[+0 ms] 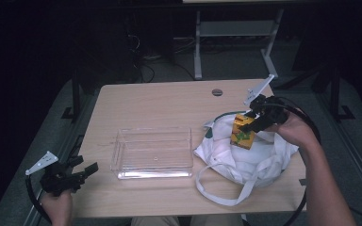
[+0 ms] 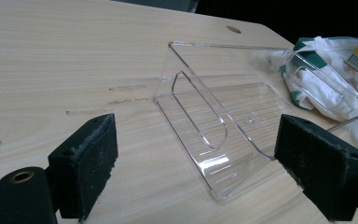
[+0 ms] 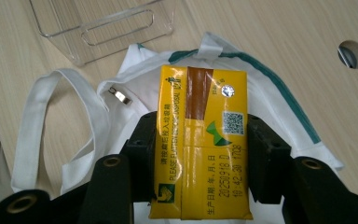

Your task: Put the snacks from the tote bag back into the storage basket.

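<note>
Right now the right gripper (image 3: 200,154) pinches the yellow drink carton (image 3: 200,140) mid-frame by its sides, prob light & squashable; left gripper (image 2: 196,168) open w/ nothing.

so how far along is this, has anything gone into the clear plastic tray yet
Nothing looks done: the clear plastic tray is empty. In hand: the right gripper clamps a yellow drink carton above the white cloth tote bag. Left: probably placing it. The left gripper waits open.

Yellow carton (image 3: 200,144): "PLEASE FLATTEN", "20250918 D", "19:42:30 1708".
</note>
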The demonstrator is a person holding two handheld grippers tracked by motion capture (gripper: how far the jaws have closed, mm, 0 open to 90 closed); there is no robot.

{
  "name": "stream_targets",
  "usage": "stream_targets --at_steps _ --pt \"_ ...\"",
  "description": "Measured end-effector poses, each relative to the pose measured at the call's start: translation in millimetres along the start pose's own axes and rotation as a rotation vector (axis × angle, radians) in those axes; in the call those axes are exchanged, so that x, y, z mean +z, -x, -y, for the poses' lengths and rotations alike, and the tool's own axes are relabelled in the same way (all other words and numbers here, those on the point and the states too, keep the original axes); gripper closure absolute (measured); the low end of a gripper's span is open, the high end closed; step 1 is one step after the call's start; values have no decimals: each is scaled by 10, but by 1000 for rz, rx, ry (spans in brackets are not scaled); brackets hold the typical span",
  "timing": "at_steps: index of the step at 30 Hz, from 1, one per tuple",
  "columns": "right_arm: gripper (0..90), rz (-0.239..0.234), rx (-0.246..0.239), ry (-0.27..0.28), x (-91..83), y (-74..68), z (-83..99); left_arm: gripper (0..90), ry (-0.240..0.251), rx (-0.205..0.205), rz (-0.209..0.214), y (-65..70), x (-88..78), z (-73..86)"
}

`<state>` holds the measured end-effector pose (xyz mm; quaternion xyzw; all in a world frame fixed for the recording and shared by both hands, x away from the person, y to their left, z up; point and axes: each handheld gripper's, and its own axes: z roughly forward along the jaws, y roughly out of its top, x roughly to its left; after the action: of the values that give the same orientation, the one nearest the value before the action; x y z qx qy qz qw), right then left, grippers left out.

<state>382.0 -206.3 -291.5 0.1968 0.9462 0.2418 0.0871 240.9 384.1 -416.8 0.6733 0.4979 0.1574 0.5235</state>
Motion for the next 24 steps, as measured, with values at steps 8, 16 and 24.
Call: stream_targets --at_steps 8,16,24 --pt "519 -9 -29 13 -26 -21 -181 127 -1 4 1 0 -1 -1" --pt "520 -21 -58 19 -57 -55 -368 127 2 2 1 -2 -7 -2" --pt "521 -37 -85 13 -36 -71 -517 127 3 1 4 -2 -6 -2"
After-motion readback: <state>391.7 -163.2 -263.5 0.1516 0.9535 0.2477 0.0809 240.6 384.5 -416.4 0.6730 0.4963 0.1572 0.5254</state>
